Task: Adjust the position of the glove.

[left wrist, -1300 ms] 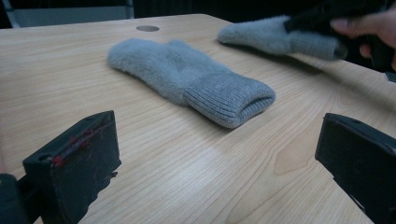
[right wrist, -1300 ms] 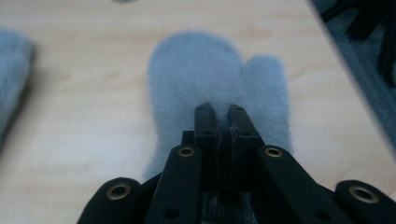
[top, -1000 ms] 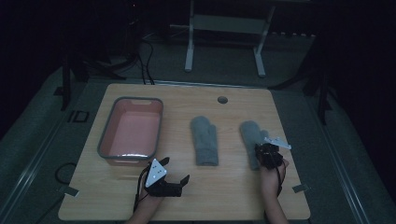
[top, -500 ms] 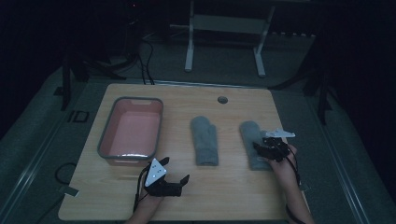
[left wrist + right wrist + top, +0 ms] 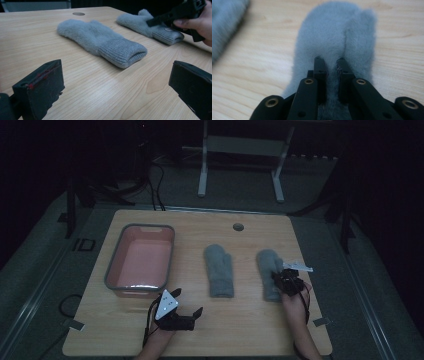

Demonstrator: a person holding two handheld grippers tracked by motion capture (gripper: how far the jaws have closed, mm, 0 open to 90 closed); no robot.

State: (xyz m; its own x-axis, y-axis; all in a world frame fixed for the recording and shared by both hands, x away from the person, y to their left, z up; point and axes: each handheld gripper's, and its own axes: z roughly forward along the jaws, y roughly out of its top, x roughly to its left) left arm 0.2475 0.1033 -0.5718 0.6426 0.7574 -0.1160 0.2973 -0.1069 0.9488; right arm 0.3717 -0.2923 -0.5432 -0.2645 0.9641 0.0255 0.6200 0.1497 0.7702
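Since before, right claw (image 5: pixel 330 62) has just closed, pinching the right mitten (image 5: pixel 270 270); its length runs away from the person, cuff nearest.

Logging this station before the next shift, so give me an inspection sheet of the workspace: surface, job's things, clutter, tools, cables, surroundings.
Surface: wooden table, with a round hole near the far edge.
Job's things: two grey mittens lying flat and apart, the right mitten and the middle mitten; pink bin at the left.
Clutter: nothing seen.
Tools: right tool has just closed, pinching a fold of the right mitten's fleece; left tool open over bare wood near the front edge.
Cables: one trails from each tool; more lie on the floor beyond the table.
Surroundings: dark room, white metal stand behind the table.
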